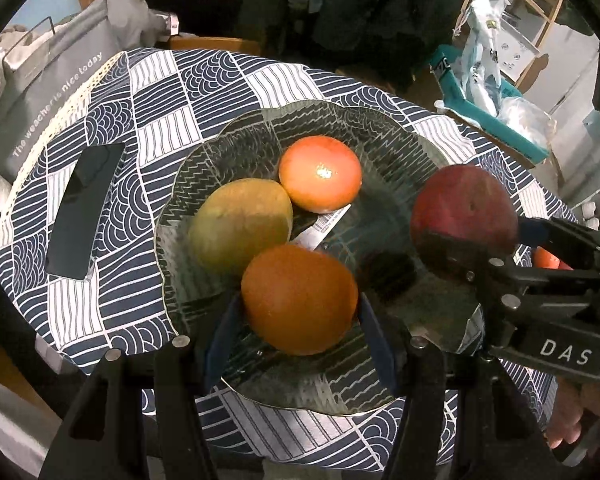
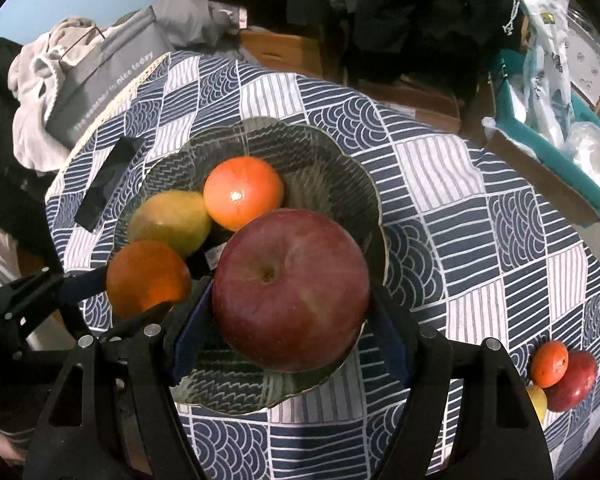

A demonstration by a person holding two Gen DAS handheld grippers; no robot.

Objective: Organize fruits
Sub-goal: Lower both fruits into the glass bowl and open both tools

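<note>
A glass plate sits on the patterned tablecloth and holds a yellow-green mango and a red-orange fruit. My left gripper is shut on an orange over the plate's near side. My right gripper is shut on a large red apple, held above the plate's right part.
A black phone lies left of the plate. A grey bag sits at the table's far left edge. Three small fruits, orange, red and yellow, lie at the right. Boxes and plastic bags stand beyond the table.
</note>
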